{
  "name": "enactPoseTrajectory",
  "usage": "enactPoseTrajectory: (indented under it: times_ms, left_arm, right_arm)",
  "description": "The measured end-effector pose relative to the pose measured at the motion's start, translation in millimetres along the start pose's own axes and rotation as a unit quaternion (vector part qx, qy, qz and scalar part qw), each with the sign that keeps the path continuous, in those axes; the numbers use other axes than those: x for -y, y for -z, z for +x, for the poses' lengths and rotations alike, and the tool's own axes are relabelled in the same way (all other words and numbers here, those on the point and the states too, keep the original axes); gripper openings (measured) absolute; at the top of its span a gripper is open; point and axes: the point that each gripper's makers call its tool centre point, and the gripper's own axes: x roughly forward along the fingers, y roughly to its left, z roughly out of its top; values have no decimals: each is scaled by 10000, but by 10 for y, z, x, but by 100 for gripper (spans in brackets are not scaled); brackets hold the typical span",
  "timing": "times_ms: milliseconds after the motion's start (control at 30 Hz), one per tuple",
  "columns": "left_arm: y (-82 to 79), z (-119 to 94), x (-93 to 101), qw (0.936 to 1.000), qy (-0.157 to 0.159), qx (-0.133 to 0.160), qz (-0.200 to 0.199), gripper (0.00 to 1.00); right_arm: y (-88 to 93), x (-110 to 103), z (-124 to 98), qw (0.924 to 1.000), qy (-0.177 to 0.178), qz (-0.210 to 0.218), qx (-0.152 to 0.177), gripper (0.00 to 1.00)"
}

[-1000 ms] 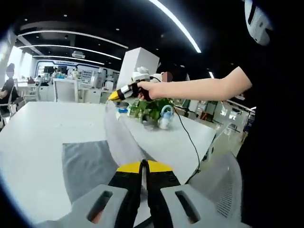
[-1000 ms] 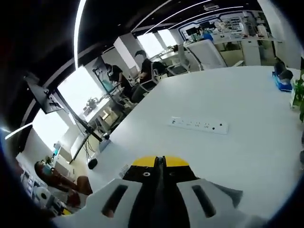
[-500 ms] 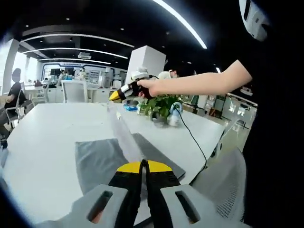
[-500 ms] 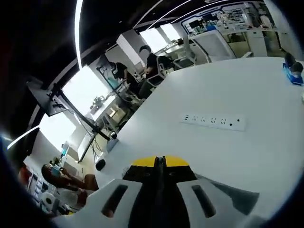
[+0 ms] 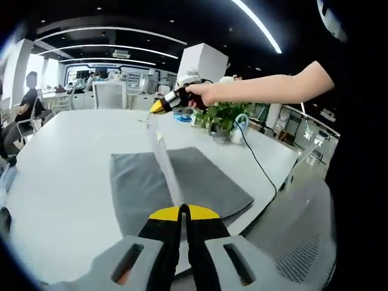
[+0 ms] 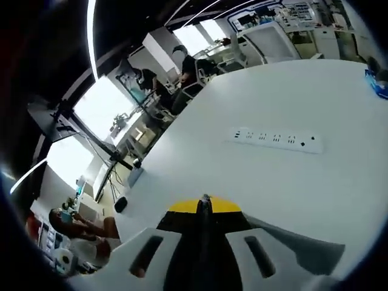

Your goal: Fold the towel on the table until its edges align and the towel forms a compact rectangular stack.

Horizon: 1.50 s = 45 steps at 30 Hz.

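Left gripper view: a grey towel [image 5: 176, 182] lies flat on the white table [image 5: 60, 157], one edge raised as a taut, thin strip between both grippers. The left gripper [image 5: 183, 211] has its jaws pressed together on the near end of that edge; the right gripper [image 5: 159, 107], held in a hand [image 5: 203, 95], pinches the far end. Compared with a second ago, more of the soft, matte cloth shows spread flat. Right gripper view: closed jaws of the right gripper [image 6: 205, 204] grip grey cloth above the smooth table, near a long white power strip [image 6: 276, 139].
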Motion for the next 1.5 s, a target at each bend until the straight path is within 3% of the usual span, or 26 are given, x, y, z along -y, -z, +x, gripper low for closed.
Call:
enactPoseTrajectory:
  times_ms: [133, 333, 700, 767, 867, 900, 933, 1100, 1200, 1267, 1400, 1500]
  left_arm:
    - [78, 20, -63, 9999, 3, -120, -34, 2]
    - [338, 85, -222, 9984, -102, -537, -149, 2]
    - [620, 180, -465, 9958, -221, -798, -398, 2]
    - [726, 198, -485, 9950, -228, -895, -392, 2]
    - [872, 201, -522, 9932, -276, -1058, -399, 2]
    - [921, 195, -537, 9923, -318, -1130, -385, 2]
    - [968, 188, -562, 9920, -393, -1177, -246, 3]
    - [924, 181, -594, 9940, -535, -950, 61, 3]
    - [960, 171, -681, 9924, -757, -964, 80, 17]
    - [953, 149, -711, 9925, -792, -922, -109, 19]
    - [784, 114, -732, 9946, -719, -461, -590, 19]
    - [630, 100, -773, 9939, -708, -209, -823, 26]
  right_arm:
    - [51, -1, 175, 10000, 43, 22, -42, 1]
    - [173, 49, 448, 9994, 185, -82, -267, 1]
    - [344, 182, 851, 9973, 382, -3, -632, 1]
    - [382, 170, 921, 9977, 296, 48, -603, 1]
    - [409, 157, 1002, 9966, 244, 679, -399, 0]
    - [355, 173, 1031, 9970, 243, 696, -236, 0]
    - [367, 175, 1039, 9974, 206, 639, -276, 0]
    - [613, 193, 1042, 9963, 292, -192, -781, 0]
    - [728, 208, 996, 9966, 231, -77, -787, 0]
    - [786, 258, 953, 9968, 216, 75, -761, 0]
    - [912, 392, 838, 9959, 308, 68, -848, 0]
    - [958, 488, 745, 9954, 371, 29, -878, 0]
